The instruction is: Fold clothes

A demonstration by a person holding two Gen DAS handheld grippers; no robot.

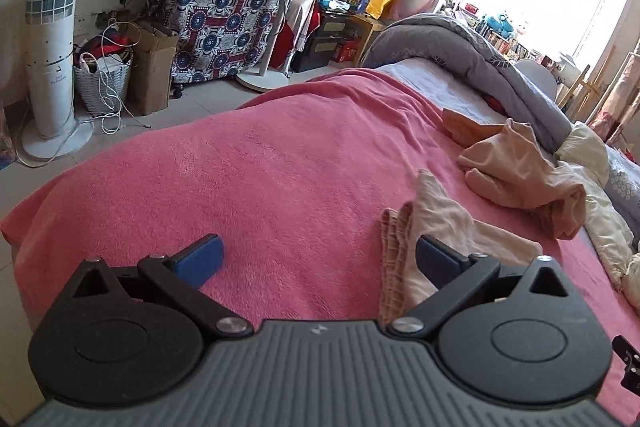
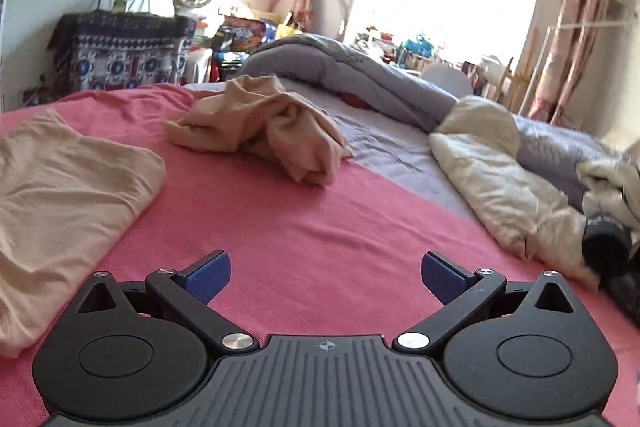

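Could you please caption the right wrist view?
Open right gripper over pink blanket, flat beige garment left, crumpled one ahead.

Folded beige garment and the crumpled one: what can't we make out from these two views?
- Folded beige garment: right wrist view, cut off by the left edge; left wrist view, the left hand-held gripper covers its near end.
- Crumpled beige garment: garment type unclear, bunched up.
- Dark item: blurred at the right edge.
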